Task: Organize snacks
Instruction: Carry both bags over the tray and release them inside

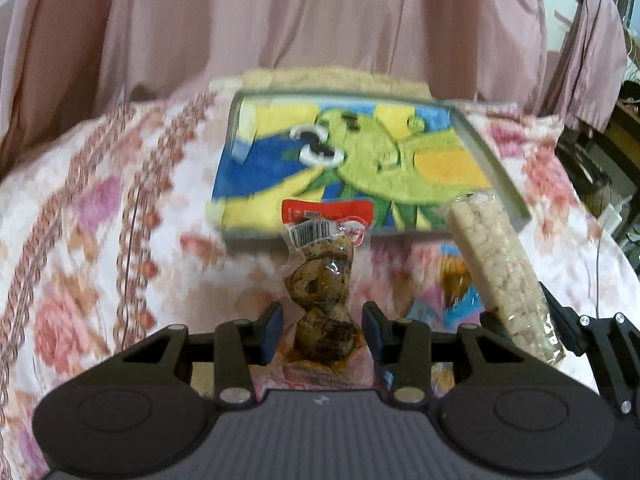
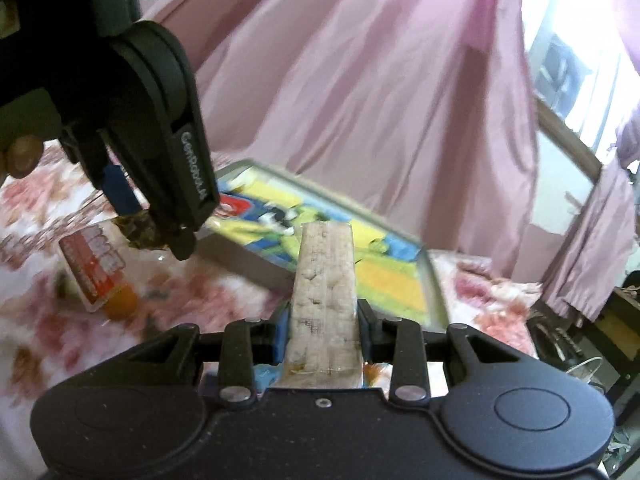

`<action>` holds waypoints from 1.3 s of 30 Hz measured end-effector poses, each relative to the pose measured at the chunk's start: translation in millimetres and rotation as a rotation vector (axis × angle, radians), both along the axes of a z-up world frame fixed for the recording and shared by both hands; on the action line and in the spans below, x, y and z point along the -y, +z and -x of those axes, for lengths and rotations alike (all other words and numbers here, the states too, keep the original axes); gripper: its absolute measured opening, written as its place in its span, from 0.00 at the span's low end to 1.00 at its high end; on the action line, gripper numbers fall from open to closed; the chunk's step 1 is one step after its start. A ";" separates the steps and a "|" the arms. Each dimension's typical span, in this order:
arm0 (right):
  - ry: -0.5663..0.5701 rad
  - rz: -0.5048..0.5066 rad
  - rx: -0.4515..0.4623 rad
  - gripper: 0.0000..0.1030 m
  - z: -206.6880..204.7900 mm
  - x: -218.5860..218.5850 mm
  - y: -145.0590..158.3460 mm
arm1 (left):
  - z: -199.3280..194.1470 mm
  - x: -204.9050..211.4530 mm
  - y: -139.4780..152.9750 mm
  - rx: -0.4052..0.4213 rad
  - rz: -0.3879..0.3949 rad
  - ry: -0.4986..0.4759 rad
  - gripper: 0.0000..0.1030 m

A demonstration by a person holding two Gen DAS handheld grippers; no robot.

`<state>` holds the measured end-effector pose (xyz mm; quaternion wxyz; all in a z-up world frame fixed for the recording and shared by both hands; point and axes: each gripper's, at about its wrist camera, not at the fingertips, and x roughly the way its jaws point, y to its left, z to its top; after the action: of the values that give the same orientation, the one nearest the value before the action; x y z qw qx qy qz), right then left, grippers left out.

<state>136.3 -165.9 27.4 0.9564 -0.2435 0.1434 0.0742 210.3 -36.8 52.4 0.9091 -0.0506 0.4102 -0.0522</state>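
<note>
Snack packs [image 1: 320, 280] clamped in both hand-held grippers [image 1: 322, 320], near tray's [image 1: 496, 172] front rim, above bedspread [image 1: 100, 220].

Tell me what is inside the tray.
Inside the tray only a colourful cartoon cloth shows, no snacks. The egg packet and rice cracker packet hide its near edge.

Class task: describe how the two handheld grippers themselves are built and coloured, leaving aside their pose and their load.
Both are matt black plastic. The left gripper has blue pads inside its fingers, silver rivets on the linkage bars, two round discs and a ribbed grey centre panel. The right gripper matches it, with blue pads and a small screw at centre. White lettering, too blurred to read, runs along a left finger in the right wrist view.
</note>
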 end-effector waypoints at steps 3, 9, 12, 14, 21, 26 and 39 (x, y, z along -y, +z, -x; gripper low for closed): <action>-0.027 -0.021 0.046 0.34 -15.6 5.4 5.3 | -13.7 6.9 9.2 0.033 -0.003 0.004 0.45; -0.060 -0.044 0.129 0.34 -55.8 11.8 18.8 | -49.1 11.9 20.7 0.066 0.007 0.014 0.45; -0.074 -0.057 0.157 0.34 -81.3 13.5 24.3 | -73.8 10.2 23.3 0.069 0.017 0.030 0.45; -0.084 -0.068 0.164 0.34 -98.5 15.3 25.7 | -93.9 9.3 23.6 0.069 0.027 0.042 0.45; -0.120 -0.105 0.133 0.34 -152.2 20.3 14.7 | -159.0 16.5 14.5 0.063 0.054 0.039 0.45; -0.178 -0.145 0.033 0.34 -190.1 24.2 4.8 | -191.1 26.2 -2.1 0.051 0.064 0.021 0.46; -0.245 -0.261 -0.146 0.34 -225.8 47.1 -12.5 | -213.2 44.7 -39.4 -0.017 0.055 -0.003 0.46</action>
<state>362.1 -213.0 14.9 0.9688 -0.0923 0.2301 -0.0075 423.5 -81.6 13.0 0.9038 -0.0756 0.4163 -0.0643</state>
